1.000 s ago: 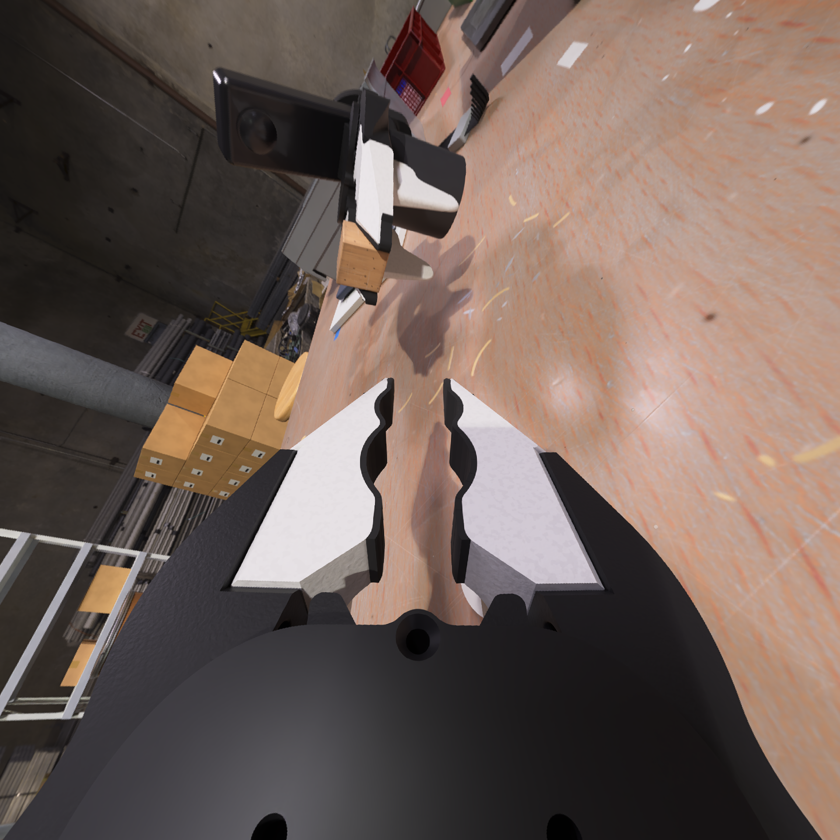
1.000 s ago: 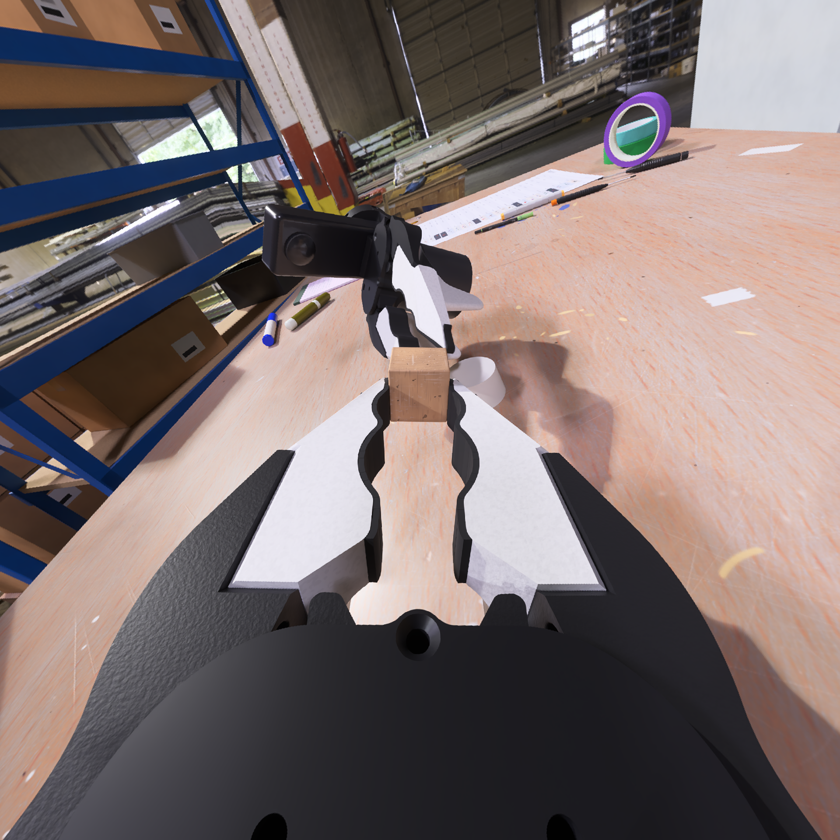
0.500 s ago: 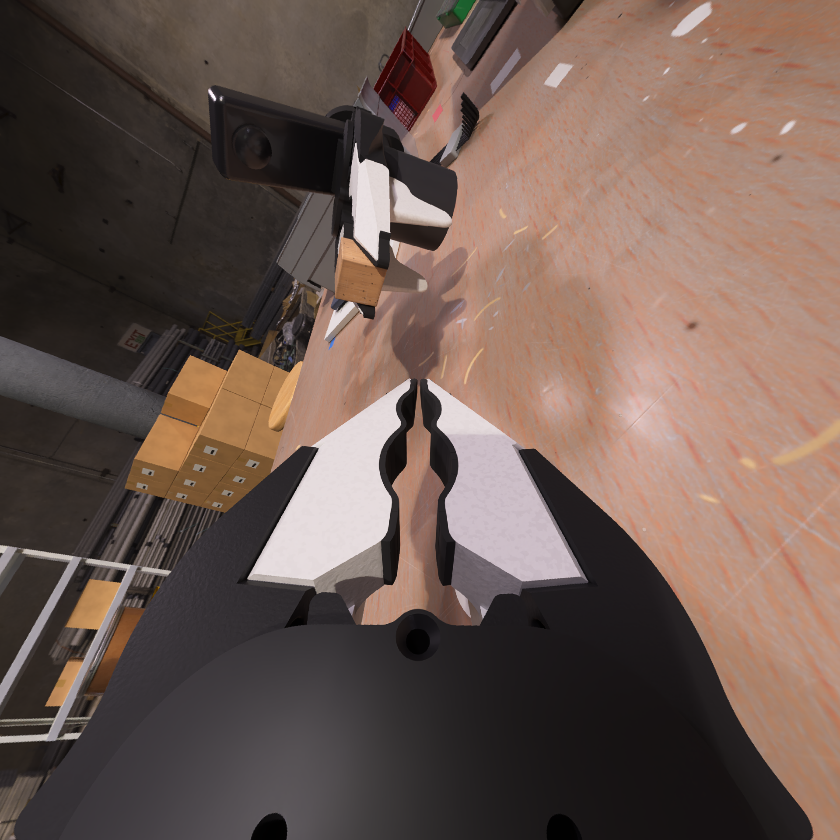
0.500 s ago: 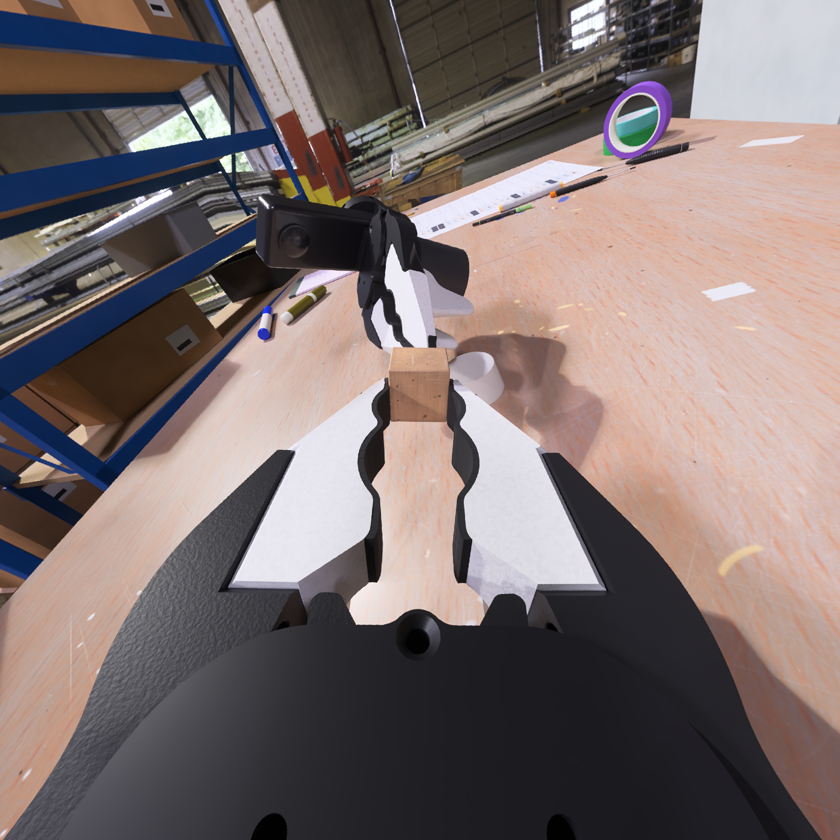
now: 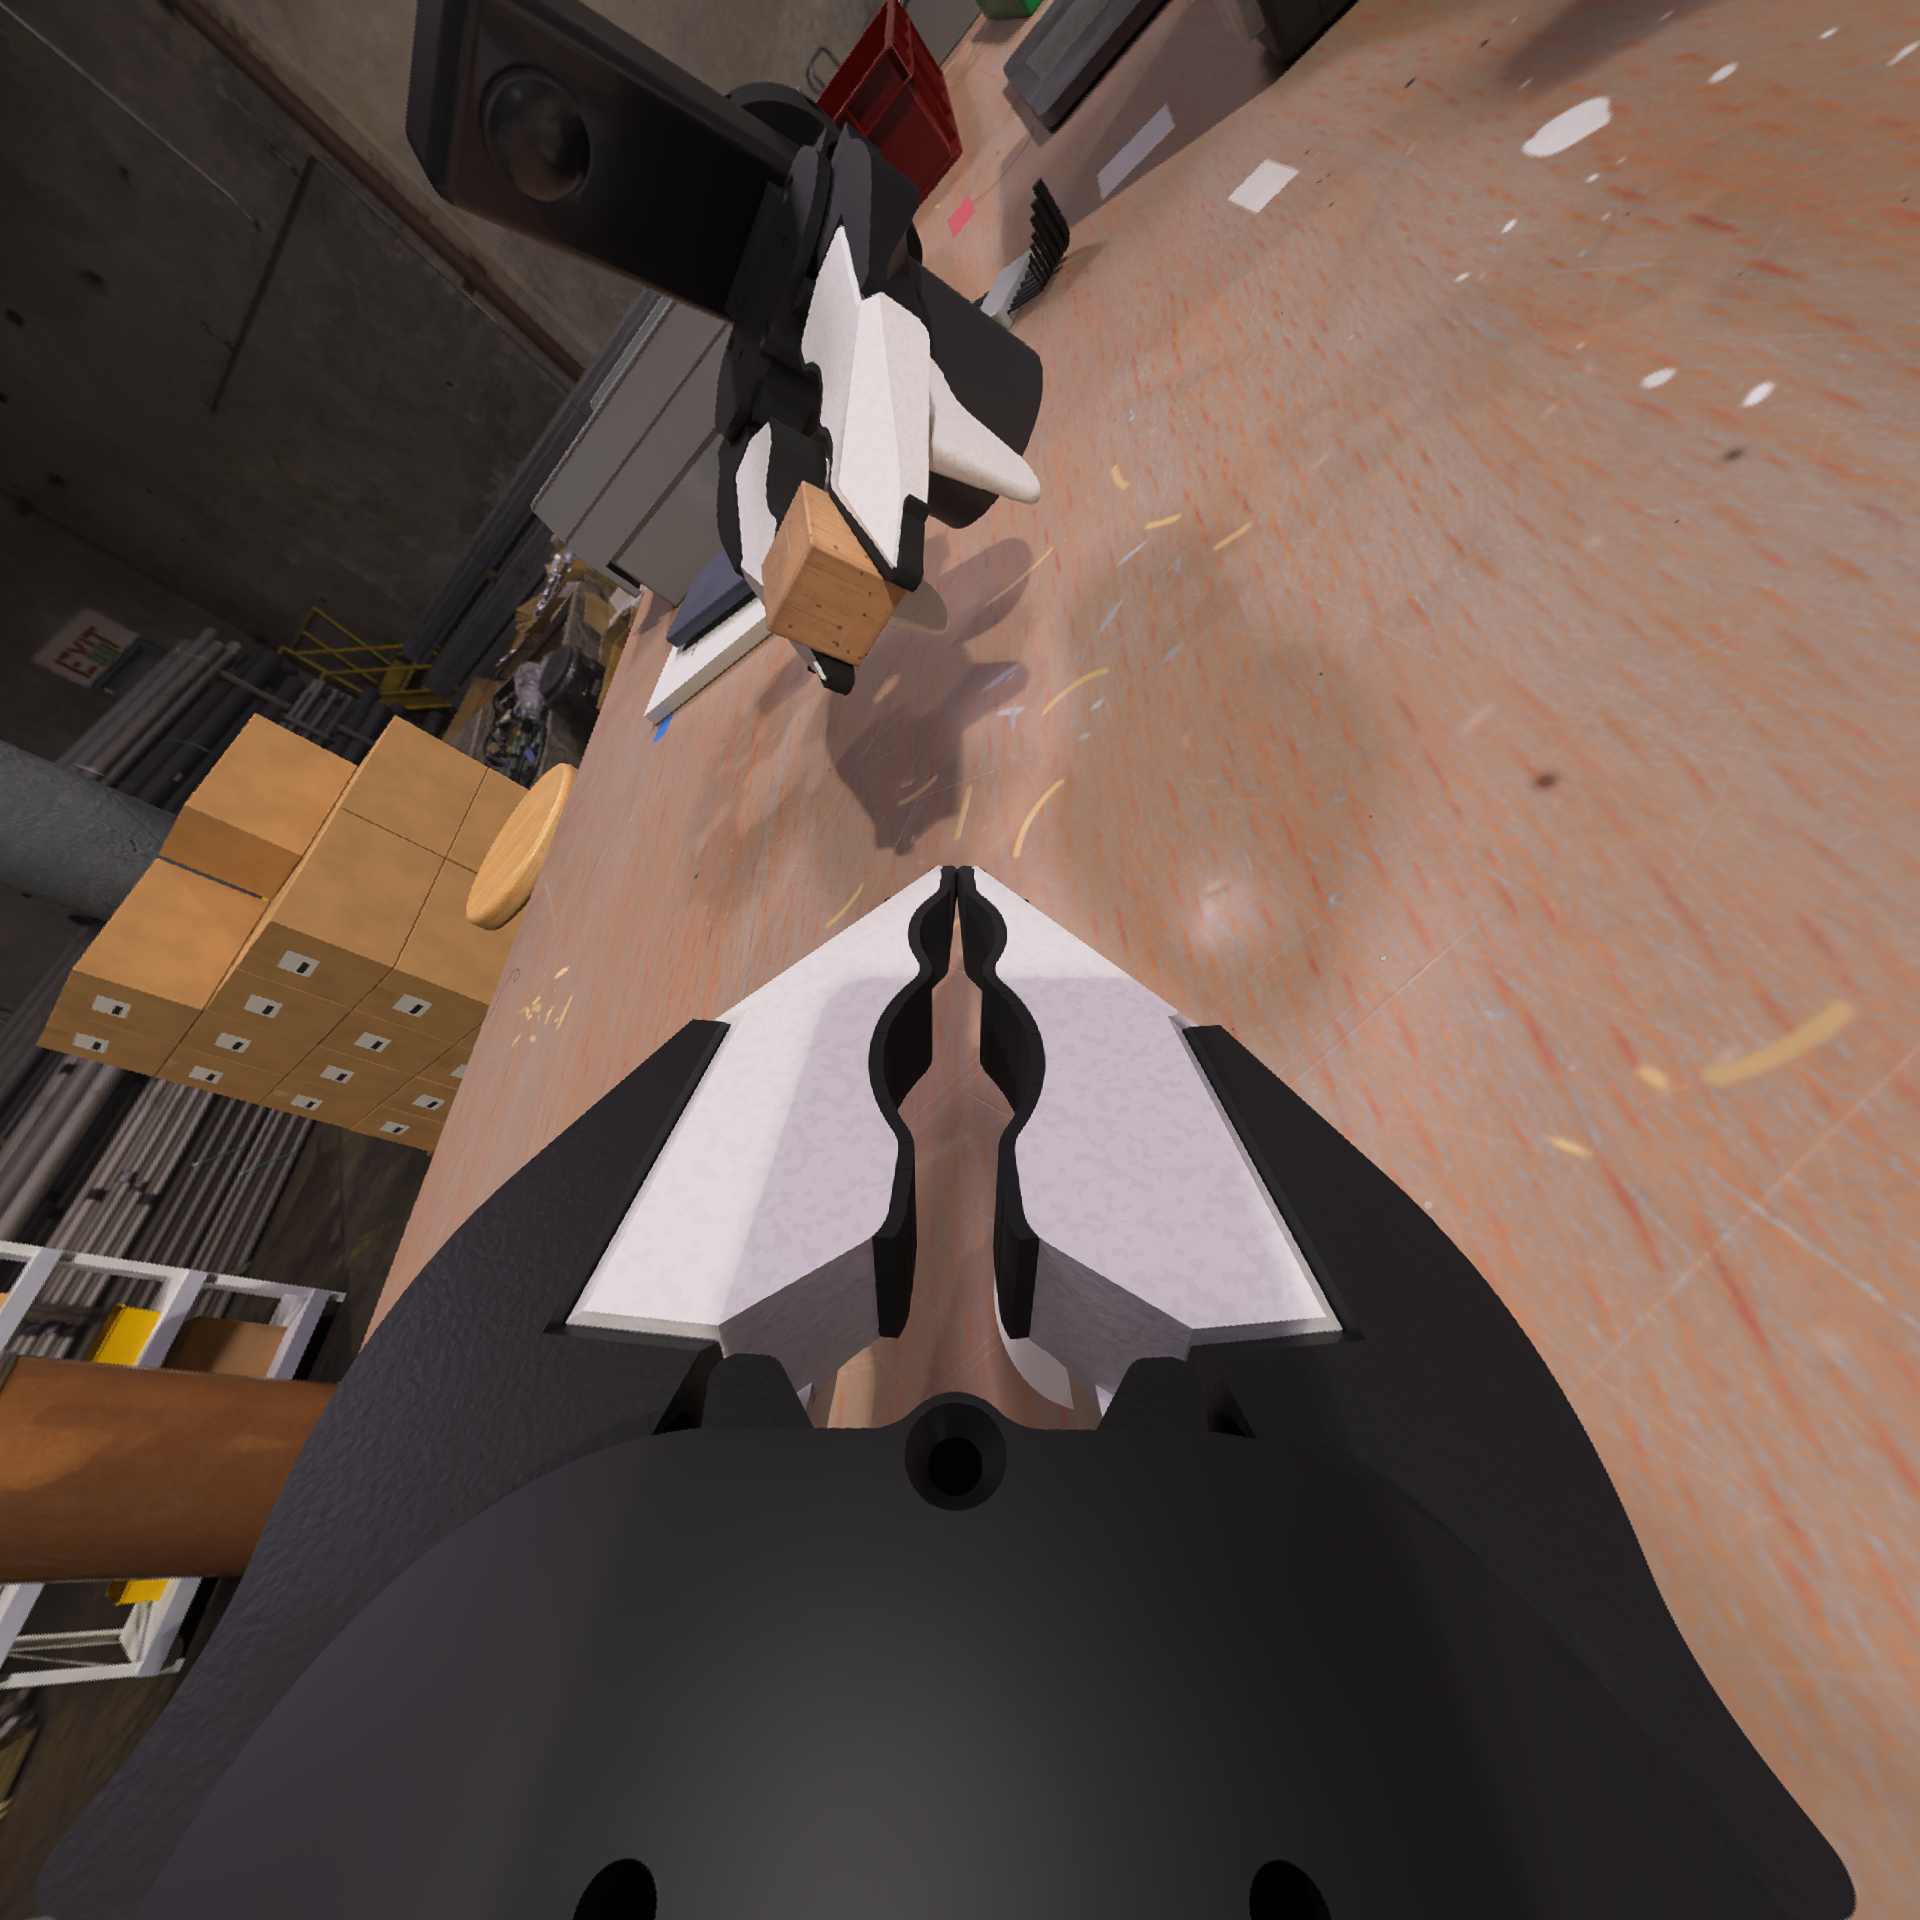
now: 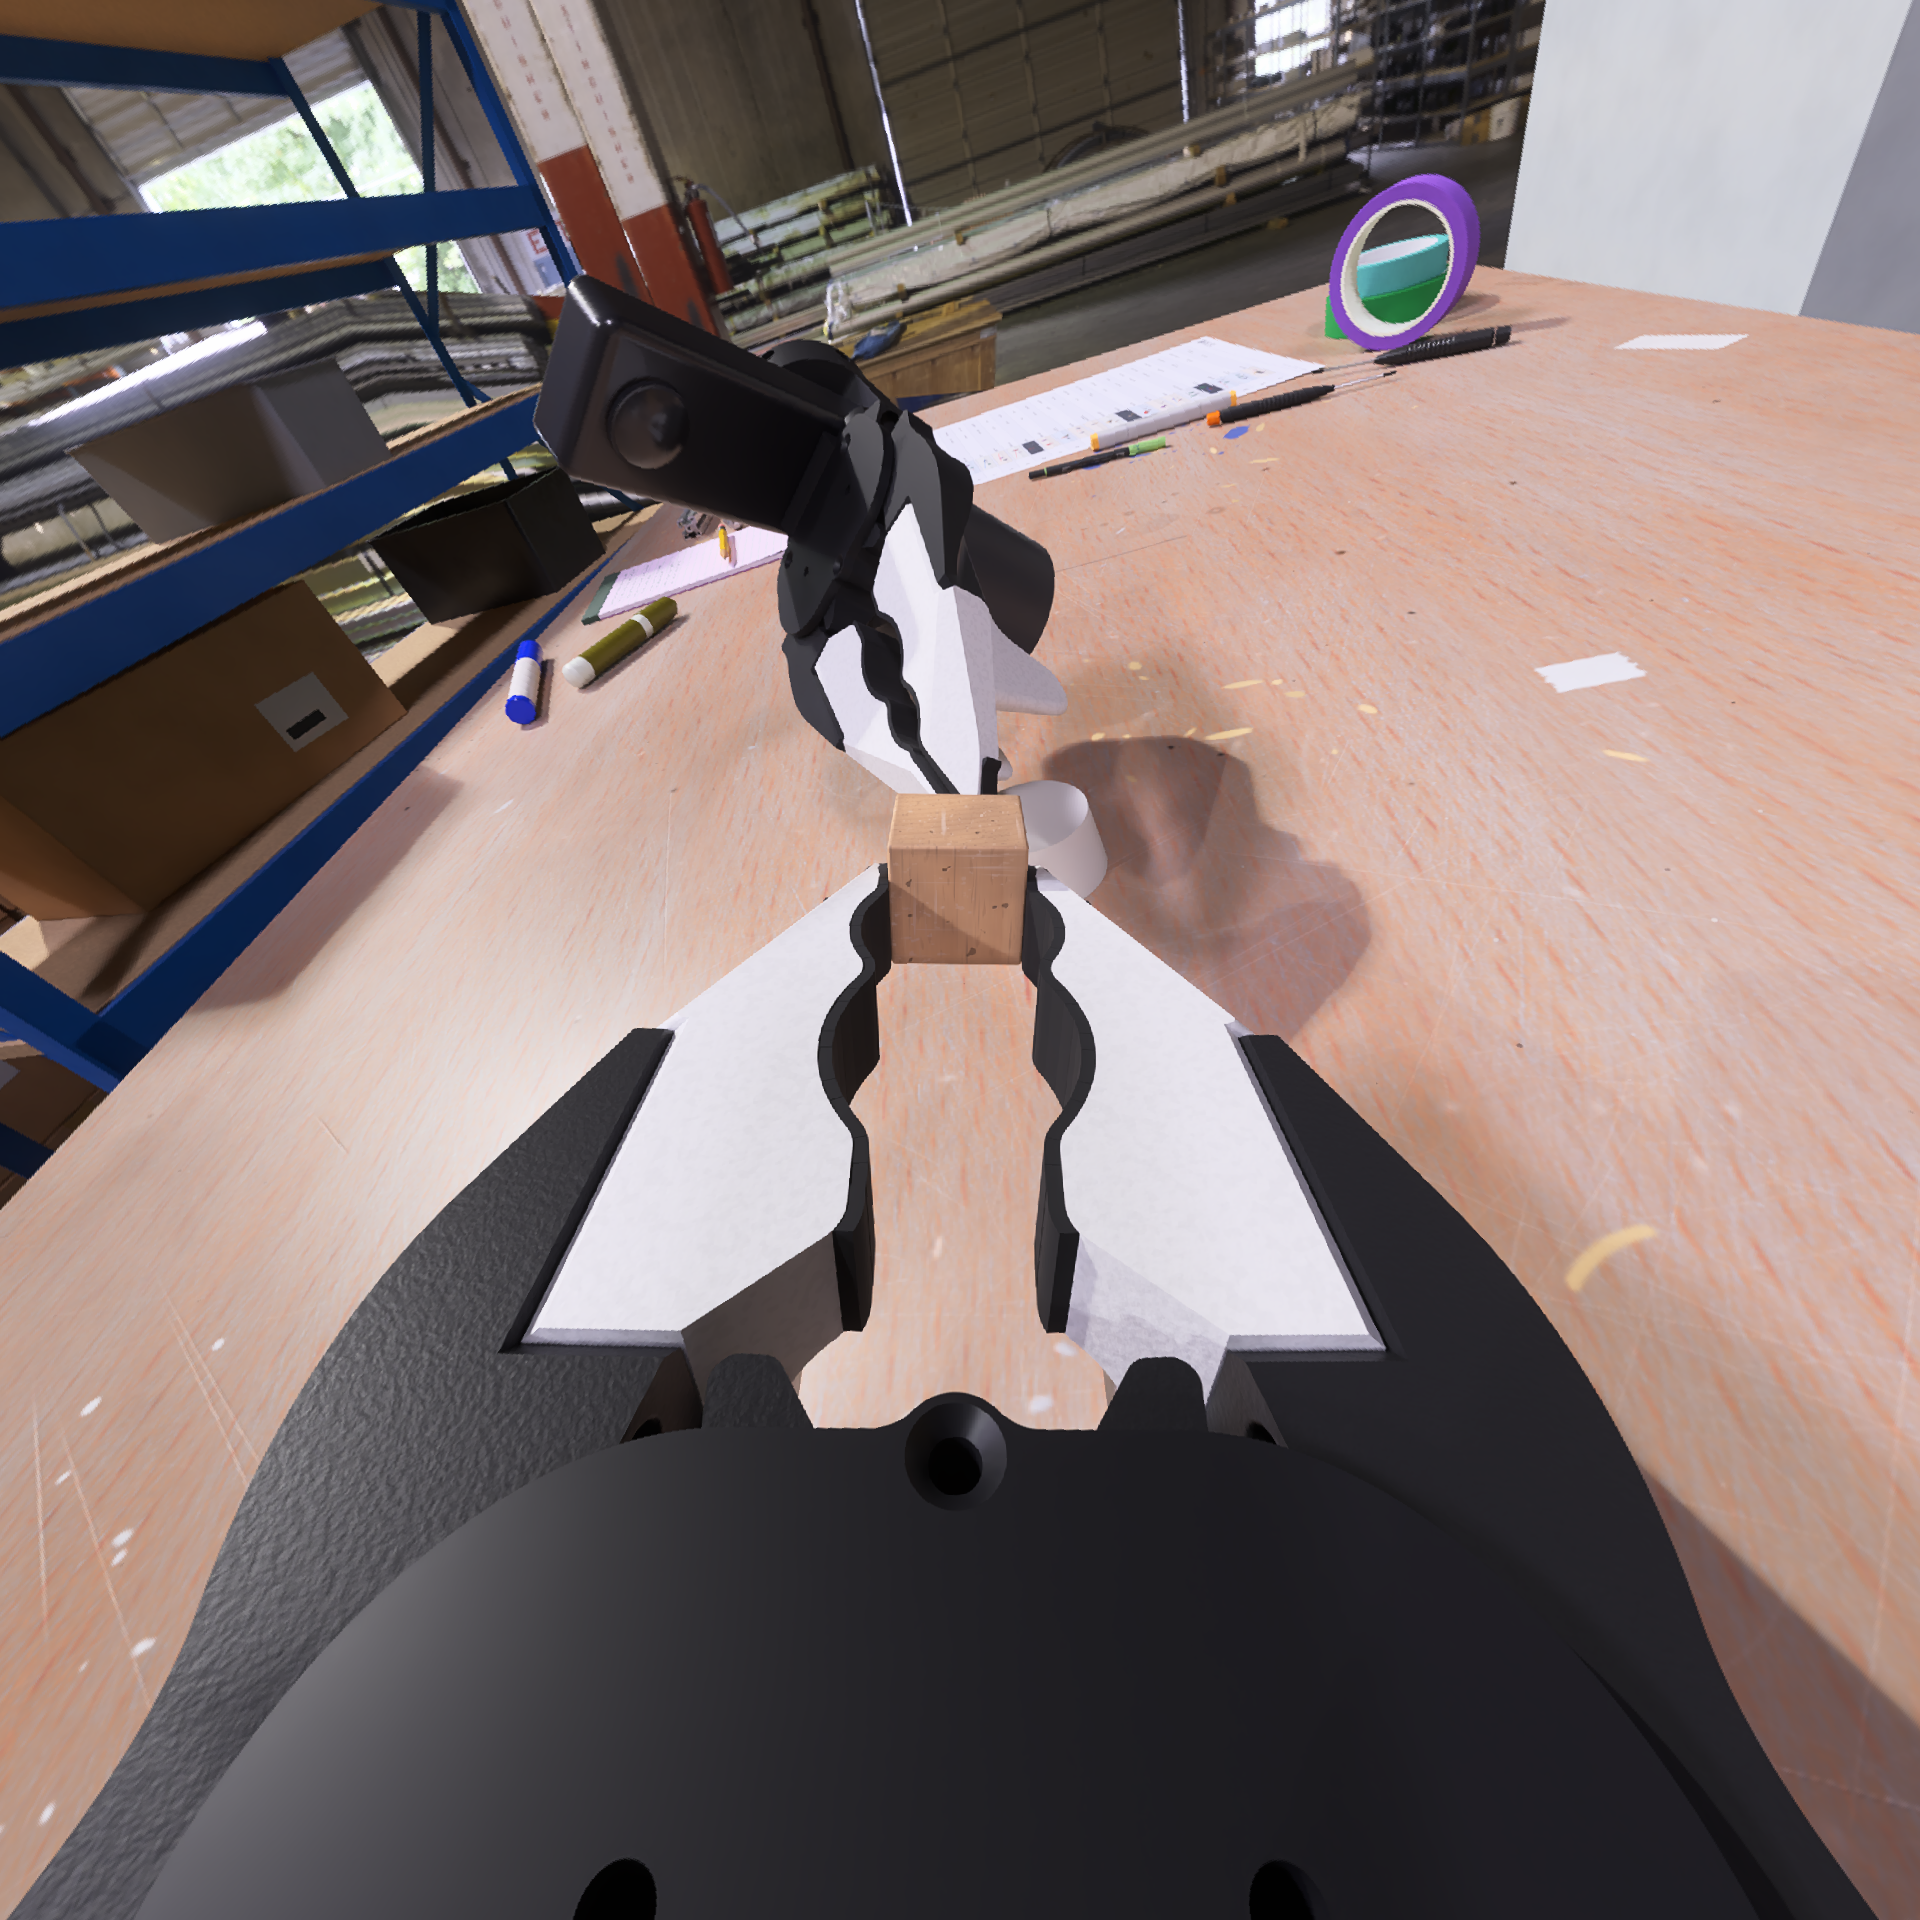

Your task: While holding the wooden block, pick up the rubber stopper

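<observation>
My right gripper (image 6: 958,914) is shut on the wooden block (image 6: 956,894), a small tan cube held at the fingertips above the table. The block and that gripper also show in the left wrist view (image 5: 831,603). The rubber stopper (image 6: 1070,842), a short white cylinder, lies on the table just behind and right of the block. My left gripper (image 5: 954,878) is shut with nothing between its tips. In the right wrist view it (image 6: 966,774) hangs tilted just above and behind the block, tips down near the stopper. The block hides whether they touch.
Wooden table (image 6: 1455,935). A blue shelf rack (image 6: 260,540) with boxes runs along the left. Markers (image 6: 618,655), a notepad, pens, a paper sheet and a purple tape roll (image 6: 1403,260) lie farther back. A red crate (image 5: 894,104) and stacked cartons (image 5: 291,935) show in the left wrist view.
My left gripper's fingers have closed from open to shut with nothing in them, and it has moved nearer the right gripper. The right gripper still holds the block.
</observation>
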{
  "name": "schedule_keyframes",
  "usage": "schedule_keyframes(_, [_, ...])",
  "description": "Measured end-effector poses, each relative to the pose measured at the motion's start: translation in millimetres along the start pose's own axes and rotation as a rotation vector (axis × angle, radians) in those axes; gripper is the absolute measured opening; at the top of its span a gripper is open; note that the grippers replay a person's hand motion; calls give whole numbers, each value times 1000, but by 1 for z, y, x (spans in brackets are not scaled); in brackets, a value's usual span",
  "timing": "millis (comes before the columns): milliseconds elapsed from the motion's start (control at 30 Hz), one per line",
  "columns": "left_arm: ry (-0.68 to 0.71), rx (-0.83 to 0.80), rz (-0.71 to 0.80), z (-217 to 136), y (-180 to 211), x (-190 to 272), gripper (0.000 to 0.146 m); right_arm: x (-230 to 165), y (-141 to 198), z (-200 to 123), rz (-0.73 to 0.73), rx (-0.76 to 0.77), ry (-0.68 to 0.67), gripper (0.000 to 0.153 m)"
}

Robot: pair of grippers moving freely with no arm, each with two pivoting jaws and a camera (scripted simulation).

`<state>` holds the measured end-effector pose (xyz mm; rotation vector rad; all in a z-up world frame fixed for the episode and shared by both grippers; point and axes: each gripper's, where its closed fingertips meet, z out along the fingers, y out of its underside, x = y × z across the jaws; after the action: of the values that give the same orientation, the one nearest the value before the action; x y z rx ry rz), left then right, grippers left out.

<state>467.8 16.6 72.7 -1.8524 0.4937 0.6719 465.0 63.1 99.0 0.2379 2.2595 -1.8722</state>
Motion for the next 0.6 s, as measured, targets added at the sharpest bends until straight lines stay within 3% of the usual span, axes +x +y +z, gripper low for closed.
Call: schedule_keyframes(600, [22, -14, -21, 1, 4, 2, 0, 2, 2, 1, -39, -23, 35, 24])
